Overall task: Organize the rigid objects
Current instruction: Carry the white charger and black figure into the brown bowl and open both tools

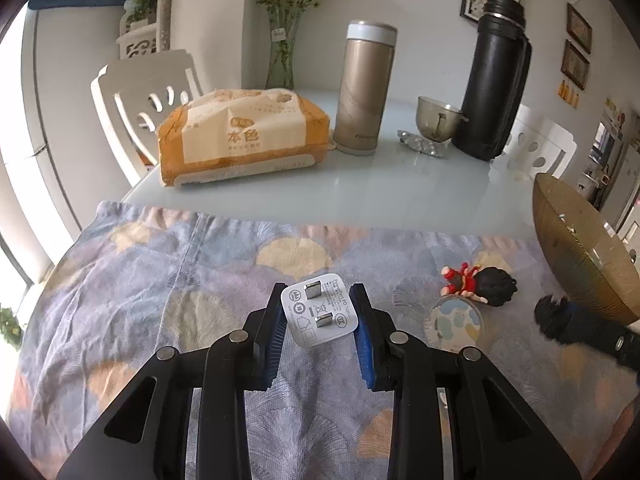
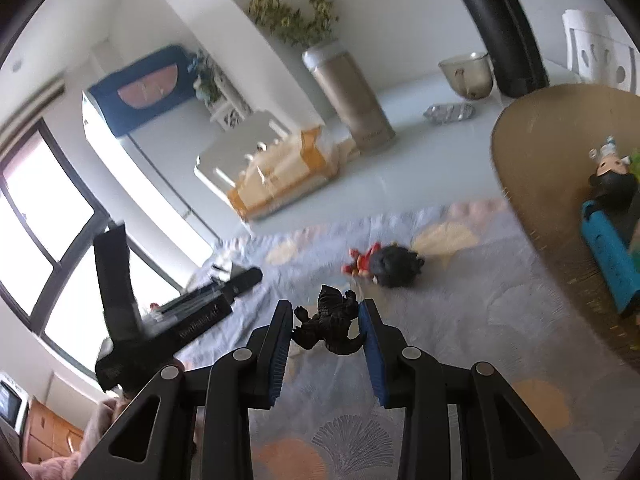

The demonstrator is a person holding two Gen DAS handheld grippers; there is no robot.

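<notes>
My left gripper point(image 1: 320, 312) is shut on a white charger plug point(image 1: 320, 314), prongs facing the camera, held above the floral cloth point(image 1: 160, 300). My right gripper point(image 2: 326, 326) is shut on a small dark monster figurine point(image 2: 328, 322), held above the cloth beside the brown bowl point(image 2: 540, 184). The bowl holds a doll figure point(image 2: 614, 178) and a blue object point(image 2: 608, 256). A red and black doll figure point(image 1: 478, 284) lies on the cloth; it also shows in the right wrist view point(image 2: 384, 266). A round patterned disc point(image 1: 456, 322) lies next to it.
On the glass table stand a tissue pack point(image 1: 240, 136), a gold flask point(image 1: 362, 88), a black thermos point(image 1: 494, 80), a glass cup point(image 1: 436, 118) and a foil blister pack point(image 1: 420, 142). White chairs stand around. The left gripper's body point(image 2: 160, 320) shows at left in the right wrist view.
</notes>
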